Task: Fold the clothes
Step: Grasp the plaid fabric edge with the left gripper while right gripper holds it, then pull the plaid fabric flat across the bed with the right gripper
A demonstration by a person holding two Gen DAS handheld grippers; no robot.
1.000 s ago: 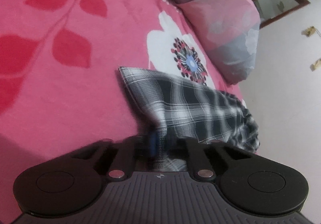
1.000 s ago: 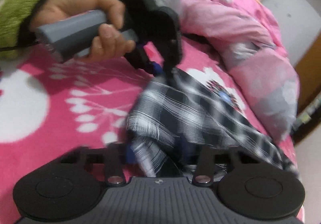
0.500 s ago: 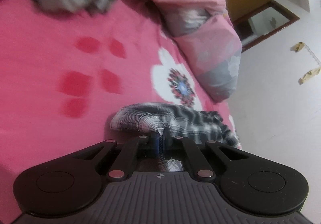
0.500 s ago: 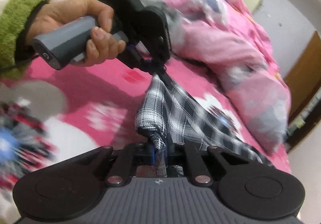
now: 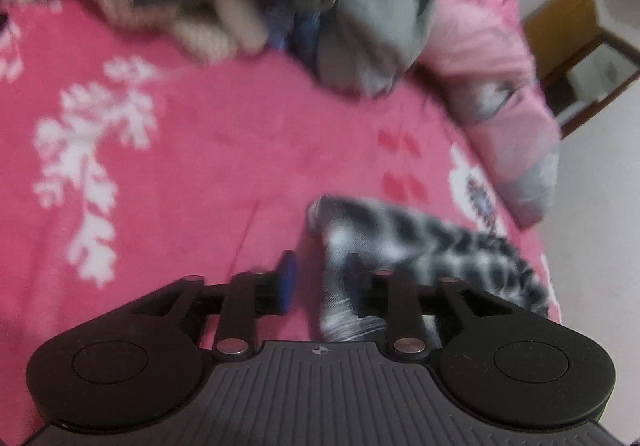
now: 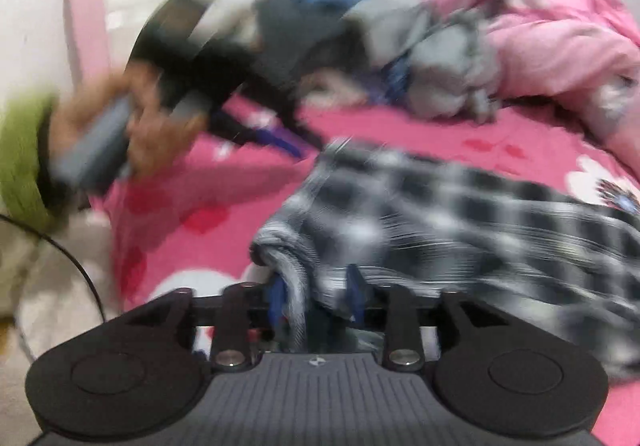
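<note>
Both jaws are opening. Nearest, the right hand-held gripper [image 6: 316,302] lets go of the checked cloth [image 6: 440,214], though it stays between its pads. The left hand-held gripper [image 5: 320,282] has dropped it too. It lies folded on the pink bed [image 5: 200,166], before the clothes pile [image 5: 360,26].

This is a bedroom in a home. A bed [image 5: 224,150] fills both views, spread with a hot-pink fleece blanket printed with white sprigs and big flowers, and a rumpled pale-pink quilt [image 6: 560,46] is bunched along its far side beside a loose heap of clothes [image 6: 320,18] in grey, blue and beige stripes. Past the bed's edge lie a pale floor [image 5: 592,246] and a piece of brown wooden furniture [image 5: 568,18] against a white wall.
</note>
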